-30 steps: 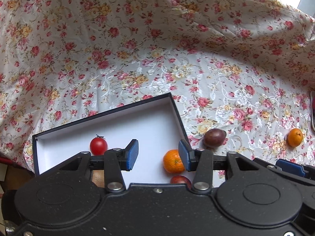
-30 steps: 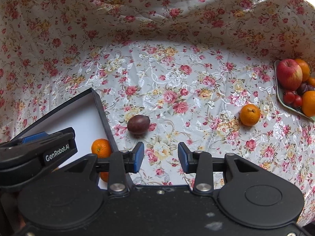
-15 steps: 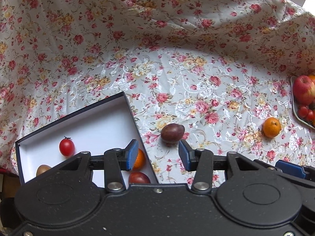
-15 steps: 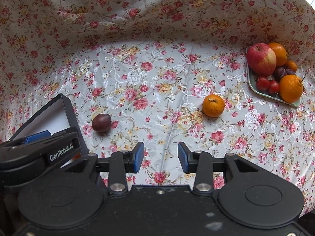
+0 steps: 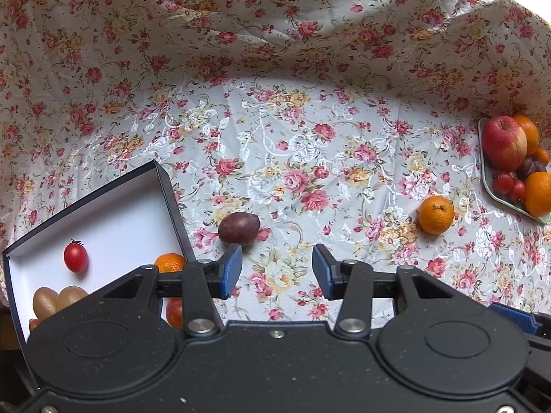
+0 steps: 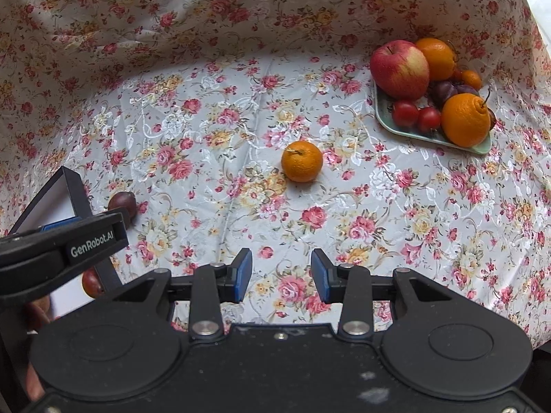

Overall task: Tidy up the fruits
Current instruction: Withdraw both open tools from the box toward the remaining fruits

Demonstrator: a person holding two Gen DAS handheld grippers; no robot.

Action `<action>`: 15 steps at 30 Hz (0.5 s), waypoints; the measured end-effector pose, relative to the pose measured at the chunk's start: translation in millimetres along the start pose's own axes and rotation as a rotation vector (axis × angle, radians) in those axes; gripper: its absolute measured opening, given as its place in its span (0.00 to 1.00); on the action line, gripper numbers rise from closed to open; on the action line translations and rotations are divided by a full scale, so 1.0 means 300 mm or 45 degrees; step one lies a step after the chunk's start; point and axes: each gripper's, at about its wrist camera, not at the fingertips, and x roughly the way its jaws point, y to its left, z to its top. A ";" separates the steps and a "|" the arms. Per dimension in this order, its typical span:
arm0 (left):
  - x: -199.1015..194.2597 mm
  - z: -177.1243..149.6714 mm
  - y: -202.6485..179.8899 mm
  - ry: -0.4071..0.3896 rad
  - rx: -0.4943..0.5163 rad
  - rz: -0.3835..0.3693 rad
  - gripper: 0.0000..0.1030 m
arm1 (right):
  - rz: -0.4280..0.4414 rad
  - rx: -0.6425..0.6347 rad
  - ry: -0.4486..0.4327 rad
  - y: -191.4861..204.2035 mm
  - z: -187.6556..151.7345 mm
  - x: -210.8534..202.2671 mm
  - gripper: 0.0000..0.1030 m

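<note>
A dark purple plum (image 5: 239,227) lies on the floral cloth just right of the black box (image 5: 113,213), which holds a cherry tomato (image 5: 75,257), an orange (image 5: 169,262) and brown fruits (image 5: 51,301). A loose orange (image 5: 436,214) lies to the right; it also shows in the right wrist view (image 6: 302,161). My left gripper (image 5: 277,273) is open and empty, just short of the plum. My right gripper (image 6: 280,276) is open and empty, well short of the orange. The plum (image 6: 121,203) shows partly behind the left gripper in that view.
A pale green tray (image 6: 430,136) at the right holds an apple (image 6: 399,69), oranges, tomatoes and plums; it also shows in the left wrist view (image 5: 489,186). The floral cloth (image 6: 224,110) rises as a wall at the back and sides.
Both grippers have swung to the right, away from the box. The plum, the loose orange and the tray have come further into view. Both stay open and empty.
</note>
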 end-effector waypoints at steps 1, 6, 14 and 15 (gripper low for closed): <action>0.004 0.004 -0.002 0.003 -0.011 -0.007 0.52 | -0.002 0.006 0.004 -0.012 -0.001 -0.001 0.40; 0.021 0.023 0.006 0.013 -0.067 -0.022 0.52 | -0.009 0.060 0.015 -0.085 -0.002 -0.005 0.40; 0.029 0.052 0.050 -0.042 -0.076 -0.018 0.52 | 0.032 0.151 0.021 -0.169 0.015 -0.019 0.40; 0.031 0.054 0.055 -0.048 -0.071 -0.013 0.52 | 0.043 0.159 0.020 -0.175 0.020 -0.022 0.40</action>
